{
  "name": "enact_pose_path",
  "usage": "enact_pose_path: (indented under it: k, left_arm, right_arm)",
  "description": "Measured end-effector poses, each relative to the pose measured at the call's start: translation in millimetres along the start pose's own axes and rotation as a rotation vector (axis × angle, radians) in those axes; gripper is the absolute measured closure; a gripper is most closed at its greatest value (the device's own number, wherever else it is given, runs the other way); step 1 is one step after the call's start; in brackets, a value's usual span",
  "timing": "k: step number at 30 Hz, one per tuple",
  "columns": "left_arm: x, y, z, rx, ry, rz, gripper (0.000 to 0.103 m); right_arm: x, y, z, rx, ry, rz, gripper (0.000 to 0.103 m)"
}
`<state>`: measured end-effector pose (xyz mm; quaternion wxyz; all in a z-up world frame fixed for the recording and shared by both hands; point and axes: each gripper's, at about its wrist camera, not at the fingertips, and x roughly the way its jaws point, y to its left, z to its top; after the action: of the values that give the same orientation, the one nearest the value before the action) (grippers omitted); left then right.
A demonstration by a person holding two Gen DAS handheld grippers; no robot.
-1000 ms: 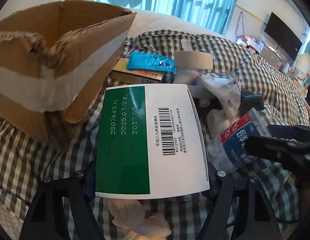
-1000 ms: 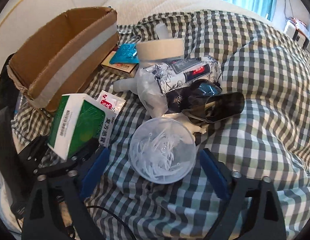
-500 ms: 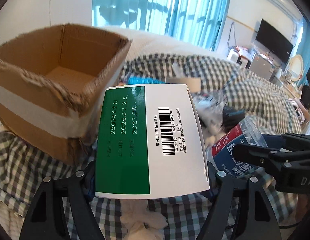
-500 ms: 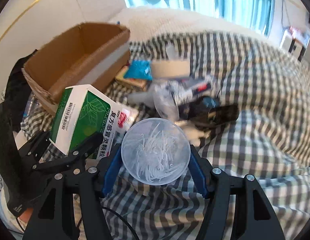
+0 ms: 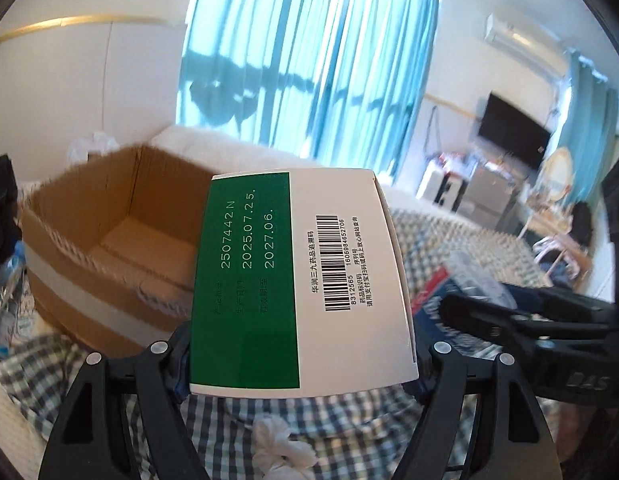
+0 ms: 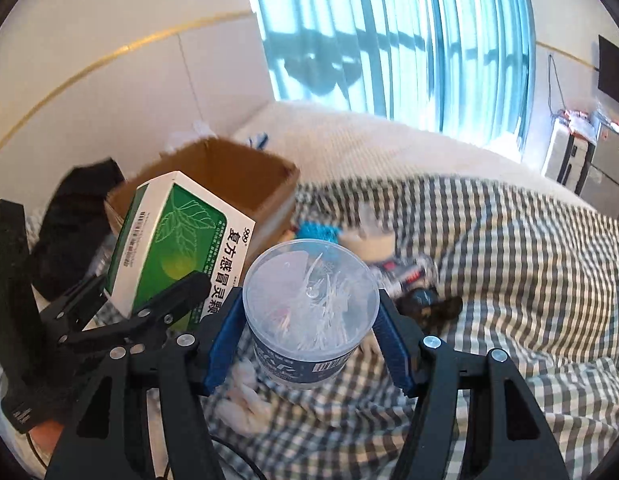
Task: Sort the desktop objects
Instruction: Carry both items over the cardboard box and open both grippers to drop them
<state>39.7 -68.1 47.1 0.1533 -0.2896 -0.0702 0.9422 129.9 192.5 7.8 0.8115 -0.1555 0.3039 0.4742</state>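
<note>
My left gripper (image 5: 301,360) jaws clamp the green-and-white cardboard medicine box (image 5: 301,280); my right gripper (image 6: 309,344) jaws grip the clear plastic floss-pick tub (image 6: 311,312). Step: carrying both. Open brown cardboard carton (image 5: 109,240) sits at ten o'clock on the checked bed; next, carry over its rim, release.

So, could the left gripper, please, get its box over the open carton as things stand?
Probably yes. The left gripper holds the green box clear of the bedding, the carton gapes just beside it, and nothing stands between them.
</note>
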Motion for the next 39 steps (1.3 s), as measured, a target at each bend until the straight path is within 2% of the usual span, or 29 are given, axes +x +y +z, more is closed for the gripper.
enact_pose_path:
  k: [2, 6, 13, 16, 20, 26, 32, 35, 39]
  left_arm:
    - [-13, 7, 15, -0.014, -0.036, -0.017, 0.025]
    - [-22, 18, 36, -0.028, -0.084, 0.001, 0.025]
    - [-15, 66, 72, -0.057, -0.128, 0.103, 0.025]
    - [-13, 93, 77, -0.078, -0.133, 0.138, 0.025]
    - [-3, 132, 73, -0.122, -0.136, 0.18, 0.025]
    - [25, 169, 67, -0.155, -0.1, 0.194, 0.025]
    - [47, 179, 62, -0.154, -0.055, 0.177, 0.025]
    - [50, 177, 61, -0.122, -0.052, 0.201, 0.025]
    - [50, 175, 61, -0.114, -0.044, 0.174, 0.025]
  right_arm:
    - [-7, 8, 10, -0.014, -0.025, -0.002, 0.041]
    - [-12, 22, 32, -0.026, -0.071, -0.006, 0.041]
    - [14, 62, 76, -0.074, -0.111, 0.01, 0.041]
    - [39, 78, 91, -0.072, -0.109, 0.051, 0.041]
    - [74, 93, 97, -0.071, -0.082, 0.083, 0.041]
    - [126, 95, 91, -0.049, -0.002, 0.113, 0.041]
    - [148, 96, 80, -0.043, 0.039, 0.111, 0.041]
    - [152, 96, 76, -0.031, 0.05, 0.112, 0.041]
    - [151, 96, 73, -0.024, 0.054, 0.121, 0.041]
